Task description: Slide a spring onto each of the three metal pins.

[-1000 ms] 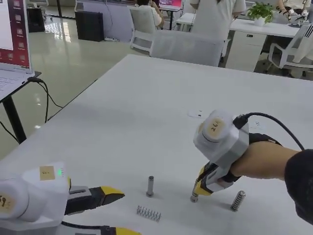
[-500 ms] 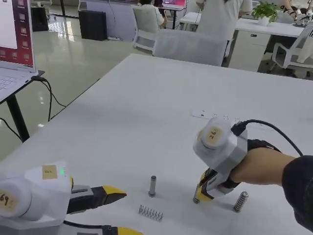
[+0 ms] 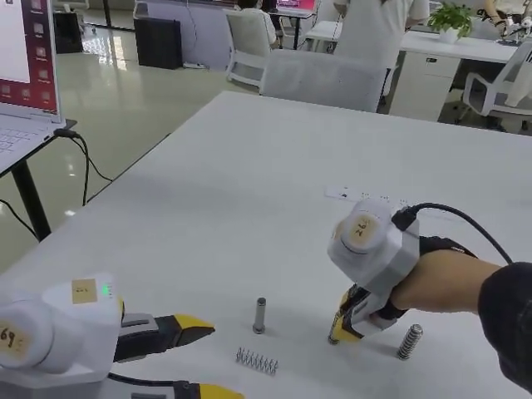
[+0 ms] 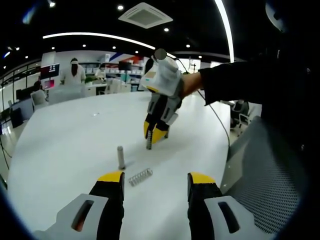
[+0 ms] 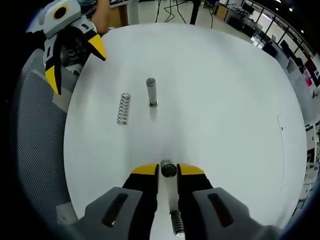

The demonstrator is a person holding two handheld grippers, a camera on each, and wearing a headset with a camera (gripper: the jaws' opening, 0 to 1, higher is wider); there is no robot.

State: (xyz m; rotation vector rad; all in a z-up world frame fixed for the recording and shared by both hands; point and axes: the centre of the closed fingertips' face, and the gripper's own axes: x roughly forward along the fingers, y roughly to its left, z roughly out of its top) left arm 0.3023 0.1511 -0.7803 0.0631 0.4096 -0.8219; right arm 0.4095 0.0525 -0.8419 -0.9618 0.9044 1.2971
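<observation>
With the right claw [image 3: 336,335] clenched on the middle pin [image 5: 168,169] and the left claw [image 4: 156,177] released, a sideways tug could topple that pin onto the worktop [image 3: 249,208].

Table [image 3: 249,183]: white, broad, spreading beneath and ahead of the jaws of the left gripper [image 4: 155,176].
Floor [image 3: 125,91]: pale, glossy, far left of those jaws.
Laptop [image 3: 25,58]: open, on a dark stand, left.
Chairs [image 3: 320,79]: white, past the table's far edge.
Desks [image 3: 440,46]: white, farther ahead, potted plant [image 3: 449,18] on top.
Ceiling [image 4: 100,20]: dark, high above the jaws, with strip lights [image 4: 224,25] and a square vent [image 4: 145,15].
</observation>
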